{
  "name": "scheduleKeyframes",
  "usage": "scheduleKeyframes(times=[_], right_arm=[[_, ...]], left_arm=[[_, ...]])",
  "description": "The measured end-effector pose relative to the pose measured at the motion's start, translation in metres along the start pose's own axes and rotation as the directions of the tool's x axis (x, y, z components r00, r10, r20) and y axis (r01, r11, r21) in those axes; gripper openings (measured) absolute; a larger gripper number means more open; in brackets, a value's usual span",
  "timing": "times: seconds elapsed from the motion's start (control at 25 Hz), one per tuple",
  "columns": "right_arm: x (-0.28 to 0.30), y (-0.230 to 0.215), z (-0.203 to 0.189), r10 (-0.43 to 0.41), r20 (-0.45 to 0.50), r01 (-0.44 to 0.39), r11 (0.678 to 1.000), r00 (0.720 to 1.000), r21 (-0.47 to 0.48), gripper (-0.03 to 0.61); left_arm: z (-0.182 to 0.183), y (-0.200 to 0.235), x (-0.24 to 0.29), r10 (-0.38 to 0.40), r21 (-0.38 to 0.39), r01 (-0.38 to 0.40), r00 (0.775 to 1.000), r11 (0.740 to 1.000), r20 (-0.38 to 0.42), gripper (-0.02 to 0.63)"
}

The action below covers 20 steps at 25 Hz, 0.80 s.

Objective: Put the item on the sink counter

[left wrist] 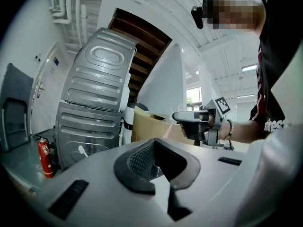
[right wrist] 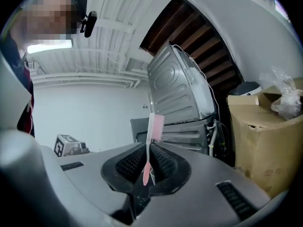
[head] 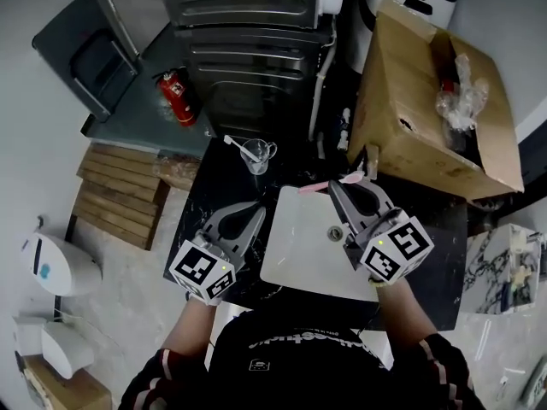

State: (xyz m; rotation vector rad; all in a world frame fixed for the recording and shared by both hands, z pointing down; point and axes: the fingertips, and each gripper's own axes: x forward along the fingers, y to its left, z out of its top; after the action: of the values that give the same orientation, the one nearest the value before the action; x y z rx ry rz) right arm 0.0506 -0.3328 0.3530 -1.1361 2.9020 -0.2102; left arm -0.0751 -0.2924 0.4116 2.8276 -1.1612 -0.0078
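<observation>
A pink toothbrush (head: 328, 186) is pinched in my right gripper (head: 338, 186), which is shut on it above the far edge of the white sink basin (head: 295, 254). In the right gripper view the toothbrush (right wrist: 150, 141) stands upright between the jaws, its head on top. My left gripper (head: 256, 209) hovers over the black counter (head: 198, 203) left of the basin, shut with nothing in it (left wrist: 158, 162). On the far counter stands a clear glass cup (head: 257, 155) holding a white toothbrush.
A large open cardboard box (head: 427, 118) sits at the far right by the counter. A grey ribbed metal appliance (head: 248, 49) stands behind the counter, with a red fire extinguisher (head: 177, 96) to its left. Wooden slats (head: 120, 190) lie on the floor at left.
</observation>
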Motion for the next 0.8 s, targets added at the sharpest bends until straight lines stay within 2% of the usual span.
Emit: scheduleKeyframes(times=[0.2,0.44,0.8], right_arm=[[0.057,-0.008,-0.002,0.03,0.006,-0.03,0.999,1.0,-0.034,0.051],[0.126,-0.018,-0.022,0.048,-0.03,-0.05,0.996,0.998,-0.079,0.051],[0.196,-0.024,-0.093,0.049,-0.138,-0.062,0.994,0.989,-0.094,0.051]], left_arm=[[-0.004,0.017,-0.014,0.042,-0.011,-0.042,0.999,0.999,-0.004,0.014],[-0.005,0.033,-0.029,0.08,-0.007,-0.08,0.997,0.997,-0.006,0.014],[-0.002,0.048,-0.052,0.135,0.014,-0.135,0.991,0.991,0.005,0.014]])
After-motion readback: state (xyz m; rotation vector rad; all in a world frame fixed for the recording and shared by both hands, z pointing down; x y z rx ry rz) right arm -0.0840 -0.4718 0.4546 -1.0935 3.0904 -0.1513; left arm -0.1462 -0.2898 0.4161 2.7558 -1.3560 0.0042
